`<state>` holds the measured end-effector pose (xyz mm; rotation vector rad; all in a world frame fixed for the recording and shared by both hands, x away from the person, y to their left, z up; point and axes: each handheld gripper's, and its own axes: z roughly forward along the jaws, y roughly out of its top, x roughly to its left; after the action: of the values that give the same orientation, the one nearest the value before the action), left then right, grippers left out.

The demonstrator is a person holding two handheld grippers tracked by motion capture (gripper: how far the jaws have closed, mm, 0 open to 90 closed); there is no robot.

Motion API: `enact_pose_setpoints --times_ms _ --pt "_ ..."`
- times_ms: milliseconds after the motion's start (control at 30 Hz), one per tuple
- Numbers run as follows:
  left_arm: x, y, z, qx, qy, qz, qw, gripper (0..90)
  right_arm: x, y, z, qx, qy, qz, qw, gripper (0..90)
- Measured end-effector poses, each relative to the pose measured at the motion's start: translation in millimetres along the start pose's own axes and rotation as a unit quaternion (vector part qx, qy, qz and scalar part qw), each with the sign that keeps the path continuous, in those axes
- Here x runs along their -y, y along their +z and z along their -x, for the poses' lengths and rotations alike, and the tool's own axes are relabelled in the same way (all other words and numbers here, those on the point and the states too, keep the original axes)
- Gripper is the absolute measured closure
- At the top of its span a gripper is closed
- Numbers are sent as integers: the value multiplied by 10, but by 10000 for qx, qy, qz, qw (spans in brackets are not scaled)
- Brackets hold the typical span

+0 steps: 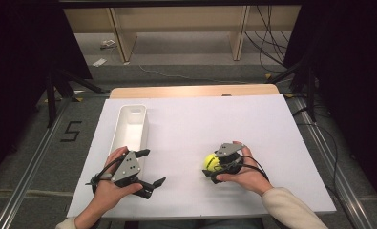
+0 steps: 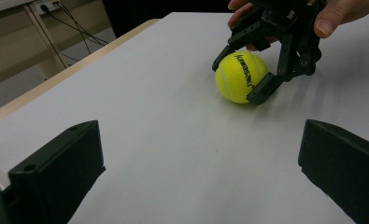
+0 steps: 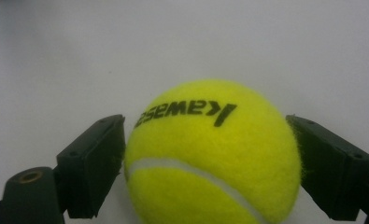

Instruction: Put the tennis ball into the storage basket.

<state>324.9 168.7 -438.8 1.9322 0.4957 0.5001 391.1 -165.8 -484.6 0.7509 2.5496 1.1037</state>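
Right gripper (image 1: 215, 167): your right hand (image 1: 247, 172) holds it low over the white board (image 1: 200, 124), jaws closed in on a yellow tennis ball (image 1: 211, 162), one on each side. In the right gripper view the ball (image 3: 210, 154) sits between the two black jaws, both pads touching its felt, black lettering on top. In the left gripper view the same ball (image 2: 241, 77) rests on the board with the right gripper (image 2: 257, 74) clamped around it from above.

Tennis ball: landmark item, lying on the board's near right part, in your right gripper's grasp.

Left gripper (image 1: 150, 168): well apart from the ball, to its left, held by your left hand (image 1: 110, 183). Jaws stand wide apart with nothing between them; in the left gripper view they frame bare board, pointing toward the ball.

White bin (image 1: 131, 126): long, narrow, open-topped, far left of the ball and beyond your left gripper, its near end just beside your left hand.

Wooden table edge (image 1: 195, 90): beyond the ball, past the board's far side.
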Motion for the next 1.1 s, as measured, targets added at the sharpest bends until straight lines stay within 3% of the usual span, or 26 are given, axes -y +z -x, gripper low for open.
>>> enact_pose_setpoints --times_ms 1100 --pt "-4 -1 6 15 5 8 10000 0 -13 61 -18 125 -86 -233 9996 258"
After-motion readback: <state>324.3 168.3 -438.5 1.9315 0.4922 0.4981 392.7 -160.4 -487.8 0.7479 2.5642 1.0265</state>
